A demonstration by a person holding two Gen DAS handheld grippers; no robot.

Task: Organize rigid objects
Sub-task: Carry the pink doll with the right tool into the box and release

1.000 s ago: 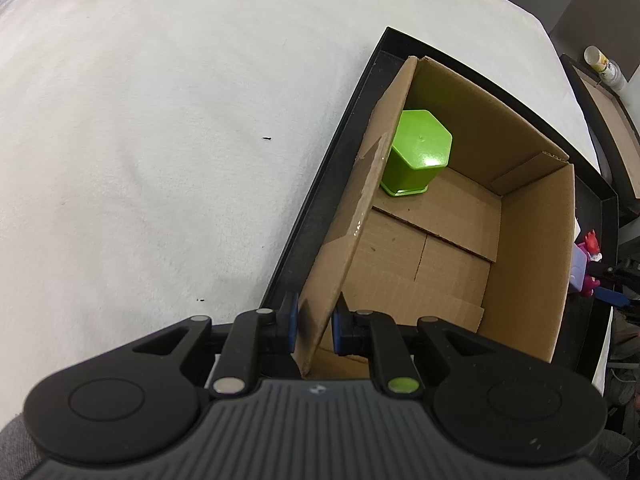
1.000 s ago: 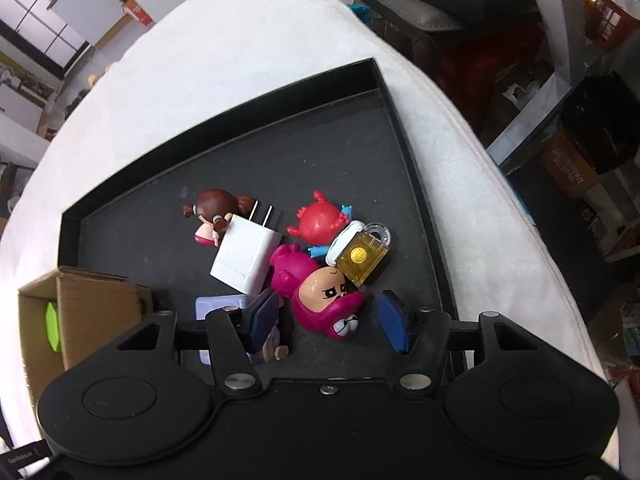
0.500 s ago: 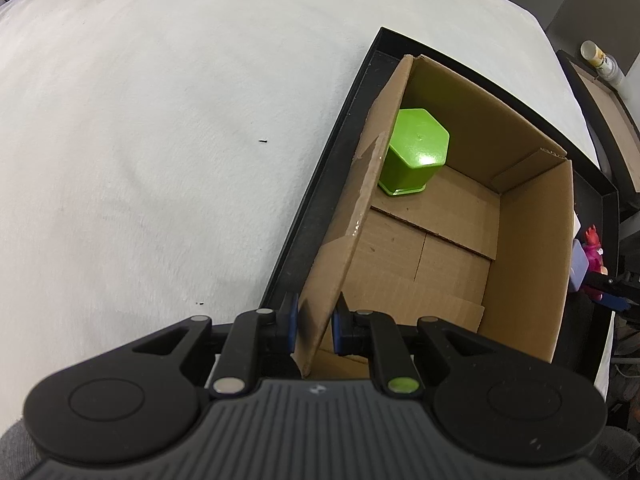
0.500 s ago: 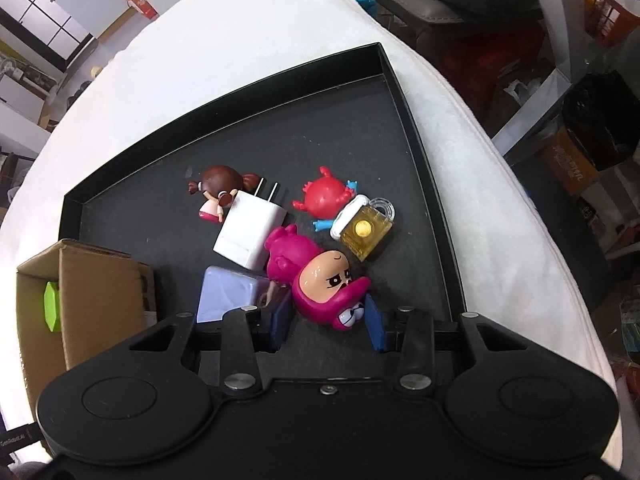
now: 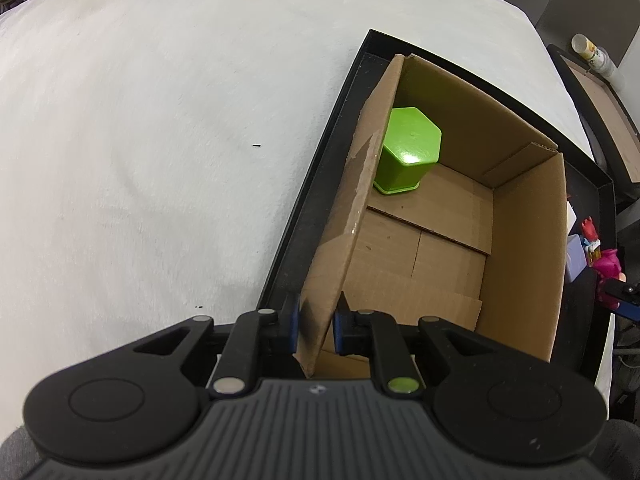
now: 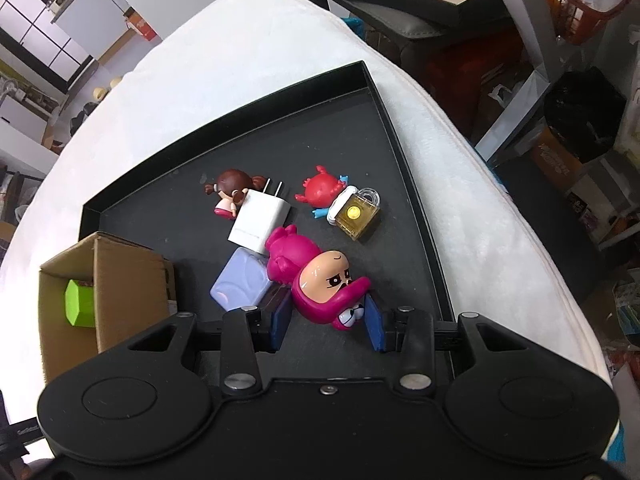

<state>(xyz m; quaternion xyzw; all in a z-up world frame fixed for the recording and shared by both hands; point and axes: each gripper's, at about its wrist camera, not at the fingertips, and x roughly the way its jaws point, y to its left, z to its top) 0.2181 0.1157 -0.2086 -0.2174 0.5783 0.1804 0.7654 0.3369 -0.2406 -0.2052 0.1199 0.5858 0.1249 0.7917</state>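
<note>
Meanwhile, the pink figurine (image 6: 320, 276) lies face up in the black tray (image 6: 224, 132), head nearest the right gripper (image 6: 327, 325), whose fingers pinch it, while the left gripper (image 5: 316, 326) clamps the near-left wall of the cardboard box (image 5: 520, 248) holding a green pot (image 5: 408, 148).

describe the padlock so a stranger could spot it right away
Start at the black tray on the white cloth, then find the toy pile inside it. The padlock lies at the pile's right edge, touching the red crab: the only clear amber piece, with a yellow disc.
</note>
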